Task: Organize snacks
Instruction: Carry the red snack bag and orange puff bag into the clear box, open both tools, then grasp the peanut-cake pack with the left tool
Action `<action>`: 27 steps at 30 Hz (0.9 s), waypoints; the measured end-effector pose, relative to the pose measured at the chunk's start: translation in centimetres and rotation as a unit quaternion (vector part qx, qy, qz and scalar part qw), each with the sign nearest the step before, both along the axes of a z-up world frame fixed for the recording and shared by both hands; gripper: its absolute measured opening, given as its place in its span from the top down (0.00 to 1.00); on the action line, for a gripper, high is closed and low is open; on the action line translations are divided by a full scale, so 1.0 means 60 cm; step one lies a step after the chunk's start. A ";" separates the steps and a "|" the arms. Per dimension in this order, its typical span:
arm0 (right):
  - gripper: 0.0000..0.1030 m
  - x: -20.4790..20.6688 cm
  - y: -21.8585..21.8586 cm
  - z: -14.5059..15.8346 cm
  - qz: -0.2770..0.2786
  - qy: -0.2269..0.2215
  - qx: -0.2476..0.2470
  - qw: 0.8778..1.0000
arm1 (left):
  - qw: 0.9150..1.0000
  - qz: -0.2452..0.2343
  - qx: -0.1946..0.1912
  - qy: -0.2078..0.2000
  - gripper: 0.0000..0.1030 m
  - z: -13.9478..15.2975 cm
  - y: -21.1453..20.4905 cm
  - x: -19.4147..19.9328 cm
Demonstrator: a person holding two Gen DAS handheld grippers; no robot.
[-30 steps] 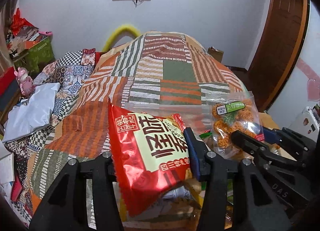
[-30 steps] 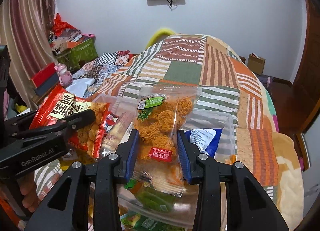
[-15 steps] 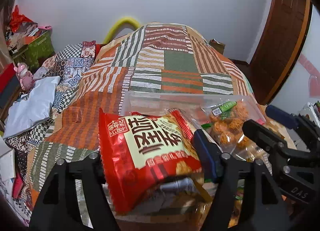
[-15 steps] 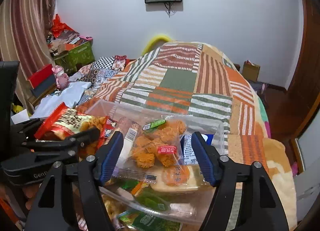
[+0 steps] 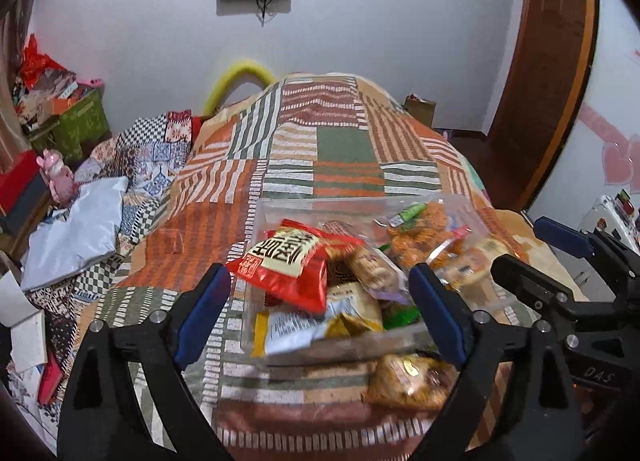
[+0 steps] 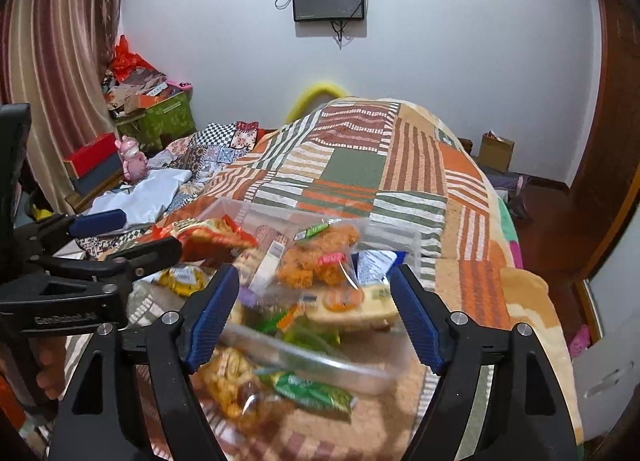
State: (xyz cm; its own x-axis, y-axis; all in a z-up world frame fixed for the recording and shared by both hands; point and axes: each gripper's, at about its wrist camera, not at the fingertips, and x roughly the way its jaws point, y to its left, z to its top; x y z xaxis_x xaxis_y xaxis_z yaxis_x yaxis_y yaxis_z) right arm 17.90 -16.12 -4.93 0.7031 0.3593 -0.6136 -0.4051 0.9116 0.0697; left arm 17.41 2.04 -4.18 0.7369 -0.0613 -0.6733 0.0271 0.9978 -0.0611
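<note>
A clear plastic bin (image 5: 280,208) sits on the patchwork bed, filled with snack packets. A red snack bag (image 5: 288,261) lies on top at its left, and a clear bag of orange fried snacks (image 5: 424,233) lies at its right; the orange bag also shows in the right wrist view (image 6: 320,257). My left gripper (image 5: 320,317) is open and empty, just above the bin's near side. My right gripper (image 6: 314,317) is open and empty over the bin. A brown snack packet (image 5: 408,381) and a green packet (image 6: 308,393) lie on the bed in front of the bin.
The patchwork quilt (image 5: 344,149) stretches away behind the bin. Folded cloth and a grey bag (image 5: 76,233) lie at the left. Boxes and clutter (image 5: 60,117) stand by the far left wall. A wooden door (image 5: 552,73) is at the right.
Both grippers opened and let go: the red bag and the orange snack bag dropped into the bin. Both grippers have pulled back and up.
</note>
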 end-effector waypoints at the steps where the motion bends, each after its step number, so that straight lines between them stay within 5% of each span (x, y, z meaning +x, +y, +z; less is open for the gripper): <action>1: 0.23 -0.004 -0.004 0.000 -0.001 0.000 0.000 1.000 | 1.000 -0.003 0.003 -0.001 0.09 0.002 -0.003 -0.006; 7: 0.22 -0.027 -0.027 -0.021 -0.007 0.014 -0.006 1.000 | 1.000 -0.023 0.020 0.001 0.04 -0.007 -0.024 -0.049; 19: 0.22 -0.017 -0.026 -0.116 -0.006 0.094 -0.041 0.995 | 0.996 -0.038 0.015 0.078 0.04 -0.108 -0.027 -0.074; 27: 0.25 0.002 -0.030 -0.144 0.003 0.142 -0.012 0.990 | 0.993 -0.049 -0.002 0.104 0.04 -0.143 -0.034 -0.058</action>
